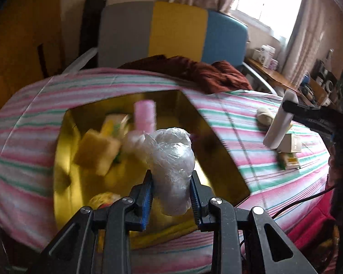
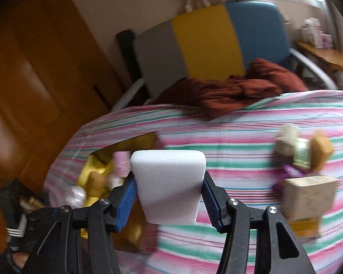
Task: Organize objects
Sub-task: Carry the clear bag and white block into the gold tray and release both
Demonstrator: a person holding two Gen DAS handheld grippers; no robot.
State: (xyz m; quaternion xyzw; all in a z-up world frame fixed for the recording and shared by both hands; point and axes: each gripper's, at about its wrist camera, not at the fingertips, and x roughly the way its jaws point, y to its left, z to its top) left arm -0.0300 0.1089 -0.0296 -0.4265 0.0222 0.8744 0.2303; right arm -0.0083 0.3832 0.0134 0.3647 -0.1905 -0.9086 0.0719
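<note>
My left gripper (image 1: 171, 189) is shut on a clear plastic-wrapped bundle (image 1: 171, 159) and holds it above the gold tray (image 1: 219, 150) on the striped bed. In the tray lie a yellow sponge (image 1: 96, 153), a pink bottle (image 1: 145, 116) and a yellow-green pack (image 1: 114, 123). My right gripper (image 2: 168, 196) is shut on a white block (image 2: 169, 182) above the striped bedcover (image 2: 240, 150). It also shows in the left wrist view, at the right, holding the white block (image 1: 279, 123) over the bed. The tray (image 2: 135, 141) lies left of it.
Small boxes and packs (image 2: 308, 194) lie on the bed to the right; they also show in the left wrist view (image 1: 290, 150), near a beige lump (image 1: 265, 116). A dark red cloth (image 1: 194, 73) lies at the bed's far end before a grey-yellow-blue headboard (image 1: 176, 29).
</note>
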